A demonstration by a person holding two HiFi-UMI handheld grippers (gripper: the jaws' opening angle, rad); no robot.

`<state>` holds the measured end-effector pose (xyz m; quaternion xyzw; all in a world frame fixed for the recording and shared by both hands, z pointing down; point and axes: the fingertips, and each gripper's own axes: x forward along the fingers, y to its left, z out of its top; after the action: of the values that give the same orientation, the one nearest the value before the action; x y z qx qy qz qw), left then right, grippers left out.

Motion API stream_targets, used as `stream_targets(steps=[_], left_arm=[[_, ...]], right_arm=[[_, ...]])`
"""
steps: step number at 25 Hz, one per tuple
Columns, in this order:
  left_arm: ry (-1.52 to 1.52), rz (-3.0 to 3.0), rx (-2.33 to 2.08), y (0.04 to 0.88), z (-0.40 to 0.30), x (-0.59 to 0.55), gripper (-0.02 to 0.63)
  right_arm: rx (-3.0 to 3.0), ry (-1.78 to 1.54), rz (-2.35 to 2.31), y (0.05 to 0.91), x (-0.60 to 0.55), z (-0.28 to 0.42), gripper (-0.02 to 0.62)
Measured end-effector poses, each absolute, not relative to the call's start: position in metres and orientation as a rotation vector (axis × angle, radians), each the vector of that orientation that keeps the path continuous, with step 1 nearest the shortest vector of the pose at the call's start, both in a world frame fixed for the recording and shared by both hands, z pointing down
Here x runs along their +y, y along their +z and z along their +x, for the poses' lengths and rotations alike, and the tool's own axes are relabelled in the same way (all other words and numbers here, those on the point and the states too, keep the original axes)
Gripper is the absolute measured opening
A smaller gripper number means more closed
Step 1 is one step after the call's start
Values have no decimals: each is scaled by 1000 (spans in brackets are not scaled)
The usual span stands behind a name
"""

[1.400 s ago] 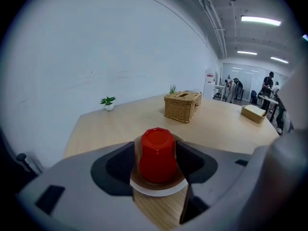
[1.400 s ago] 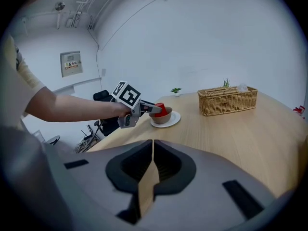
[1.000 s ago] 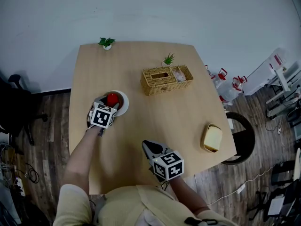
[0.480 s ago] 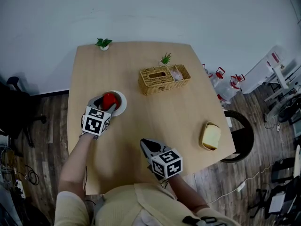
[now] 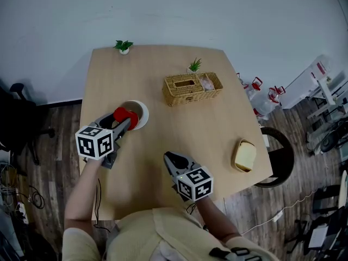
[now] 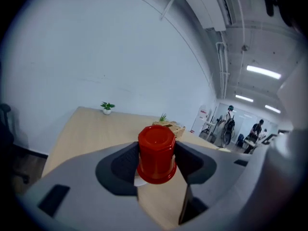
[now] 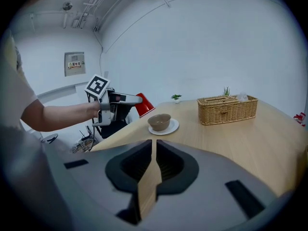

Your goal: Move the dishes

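- Where a second ago the red cup (image 5: 125,114) sat in the bowl on the saucer, we now see it lifted clear, clamped between the jaws of the left gripper (image 5: 122,119) and hanging in the air just at 9 o'clock of the bowl.
- With the cup gone, the brown bowl (image 5: 134,111) shows bare on its white saucer (image 5: 143,118), in the left half of the table (image 5: 163,69).
- The left gripper has pulled back towards 8 o'clock, near the table's left edge, and its marker cube has rolled.
- The right gripper (image 5: 171,159) has kept its place near the front edge, at 5 o'clock of the bowl, jaws all but together with nothing between them.
- The wicker basket (image 5: 193,88) lies at 2 o'clock of the bowl, well apart.
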<state>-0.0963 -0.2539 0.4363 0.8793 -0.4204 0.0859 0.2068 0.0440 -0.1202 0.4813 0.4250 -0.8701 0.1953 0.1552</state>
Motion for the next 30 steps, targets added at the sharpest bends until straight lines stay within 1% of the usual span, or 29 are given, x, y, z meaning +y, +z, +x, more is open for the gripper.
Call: stream_targets(steps=[1, 4, 5, 9, 15, 24, 30], left_arm=[[193, 2418, -1139, 434, -97, -251, 239], [62, 2317, -1049, 431, -100, -241, 238], [27, 2287, -1024, 431, -102, -239, 238], [-70, 2185, -924, 432, -104, -229, 238], [-266, 1987, -665, 426, -82, -207, 238], [-244, 1893, -551, 436, -66, -184, 238], [-204, 1837, -374, 438, -47, -161, 239]], right_arm=[[-2496, 546, 1211, 480, -121, 44, 27], [-2505, 497, 1186, 477, -123, 44, 83], [-2509, 474, 1180, 475, -124, 43, 90], [-2531, 347, 1155, 464, -129, 39, 105], [-2546, 80, 1100, 448, -136, 28, 112], [-2564, -100, 1038, 436, -143, 19, 112], [-2569, -275, 940, 433, -132, 7, 122]])
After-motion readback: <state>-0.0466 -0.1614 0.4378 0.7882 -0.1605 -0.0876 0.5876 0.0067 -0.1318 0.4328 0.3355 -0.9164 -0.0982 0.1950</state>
